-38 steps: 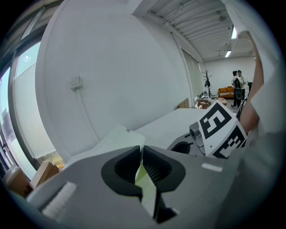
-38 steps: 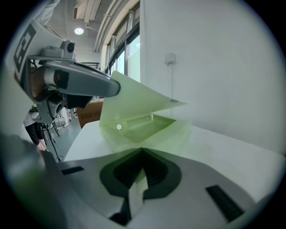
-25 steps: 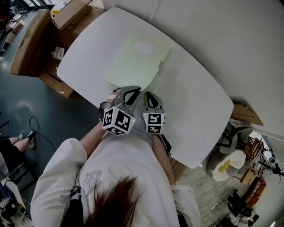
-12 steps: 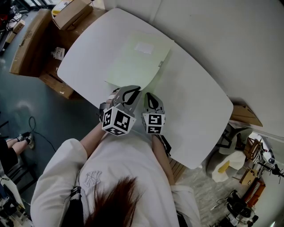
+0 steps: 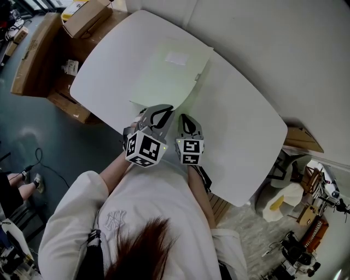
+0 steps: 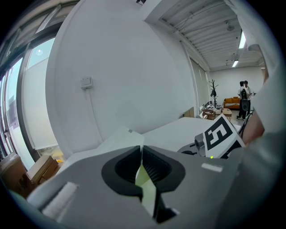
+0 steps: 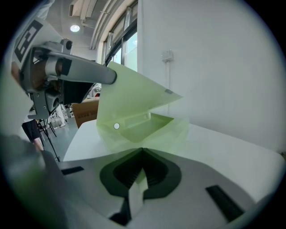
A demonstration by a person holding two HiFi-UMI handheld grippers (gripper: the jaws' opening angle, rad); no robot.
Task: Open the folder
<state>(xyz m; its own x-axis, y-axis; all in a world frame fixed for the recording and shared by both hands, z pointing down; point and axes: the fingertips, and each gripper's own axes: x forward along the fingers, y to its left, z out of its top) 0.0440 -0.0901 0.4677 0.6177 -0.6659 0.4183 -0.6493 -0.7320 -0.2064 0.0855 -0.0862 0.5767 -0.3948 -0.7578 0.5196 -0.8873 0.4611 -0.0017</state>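
Standing at the table (image 5: 240, 120), the person pinches the near edge of the green folder (image 5: 170, 74) with both grippers. The left gripper (image 5: 160, 113) is closed on the top cover, holding it raised; the right gripper (image 5: 185, 120) is closed on the bottom sheet, which lies on the table.

shirt (image 5: 143, 210): interlocked "NY" monogram (image 5: 116, 218), small print beneath illegible | white label (image 5: 176, 58) on folder (image 5: 164, 85): unreadable | sticker (image 5: 76, 6) on cardboard box (image 5: 90, 16): unreadable

The folder (image 5: 169, 82) is translucent smooth plastic, the table (image 5: 240, 126) matt and smooth
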